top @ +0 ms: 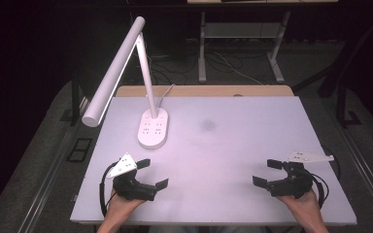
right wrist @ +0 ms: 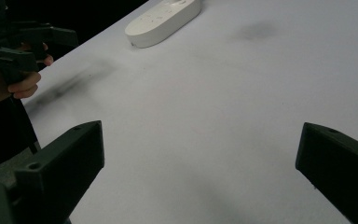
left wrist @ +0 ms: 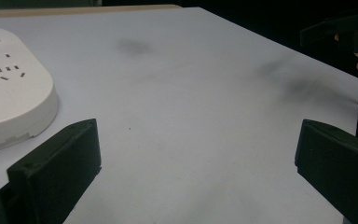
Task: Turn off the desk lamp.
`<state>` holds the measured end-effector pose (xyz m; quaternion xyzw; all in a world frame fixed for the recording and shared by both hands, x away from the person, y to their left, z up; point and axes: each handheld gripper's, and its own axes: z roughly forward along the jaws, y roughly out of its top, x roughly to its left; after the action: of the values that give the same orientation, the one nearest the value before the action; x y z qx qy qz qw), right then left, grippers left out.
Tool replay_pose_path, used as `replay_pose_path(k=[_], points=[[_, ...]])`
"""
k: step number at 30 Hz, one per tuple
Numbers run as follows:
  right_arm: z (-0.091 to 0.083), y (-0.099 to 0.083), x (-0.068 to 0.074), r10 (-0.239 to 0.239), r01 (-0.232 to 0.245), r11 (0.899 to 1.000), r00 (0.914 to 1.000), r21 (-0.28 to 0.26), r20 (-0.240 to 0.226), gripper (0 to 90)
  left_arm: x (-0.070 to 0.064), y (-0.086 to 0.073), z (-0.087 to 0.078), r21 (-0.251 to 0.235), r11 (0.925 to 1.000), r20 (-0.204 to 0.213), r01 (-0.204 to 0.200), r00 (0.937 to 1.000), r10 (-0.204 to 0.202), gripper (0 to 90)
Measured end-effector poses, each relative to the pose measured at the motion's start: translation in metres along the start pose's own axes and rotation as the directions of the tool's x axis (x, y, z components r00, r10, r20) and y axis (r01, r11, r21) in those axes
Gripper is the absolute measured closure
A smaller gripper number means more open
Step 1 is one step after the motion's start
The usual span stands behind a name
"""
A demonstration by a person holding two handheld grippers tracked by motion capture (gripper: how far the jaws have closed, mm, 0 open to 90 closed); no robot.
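My left gripper (top: 153, 173) rests near the front left of the white table (top: 233, 141), held by a hand, jaws wide open with nothing between them. My right gripper (top: 267, 172) sits at the front right, likewise open and empty. In the left gripper view the left gripper (left wrist: 198, 154) has its two black jaws spread over bare tabletop, and the other gripper (left wrist: 340, 28) appears at the top right. In the right gripper view the right gripper (right wrist: 200, 158) is open wide, with the other hand and its gripper (right wrist: 28, 42) at the upper left.
A white desk lamp (top: 121, 63) stands on an oval base with sockets (top: 153, 127) at the back left of the table; the base (left wrist: 9, 93) lies just left of my left jaws. A faint dark smudge (top: 208, 125) marks the table's middle. A cable runs off the back edge.
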<state>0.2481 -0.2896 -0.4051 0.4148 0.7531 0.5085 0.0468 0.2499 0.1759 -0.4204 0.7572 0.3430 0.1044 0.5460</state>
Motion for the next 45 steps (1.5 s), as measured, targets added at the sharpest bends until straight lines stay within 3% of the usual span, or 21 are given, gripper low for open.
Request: replay_pose_path(k=[33, 45], points=[[-0.001, 0.001, 0.001, 0.003, -0.003, 0.999, 1.0000, 0.055, 0.002, 1.0, 0.000, -0.001, 0.001, 0.002, 1.0000, 0.017, 0.000, 0.9999, 0.000, 0.0], [0.006, 0.016, 0.003, -0.032, 0.032, 0.995, 0.9995, 0.095, 0.001, 1.1, 0.001, 0.000, -0.002, -0.008, 0.9999, 0.009, 0.006, 0.9999, -0.006, 0.0]])
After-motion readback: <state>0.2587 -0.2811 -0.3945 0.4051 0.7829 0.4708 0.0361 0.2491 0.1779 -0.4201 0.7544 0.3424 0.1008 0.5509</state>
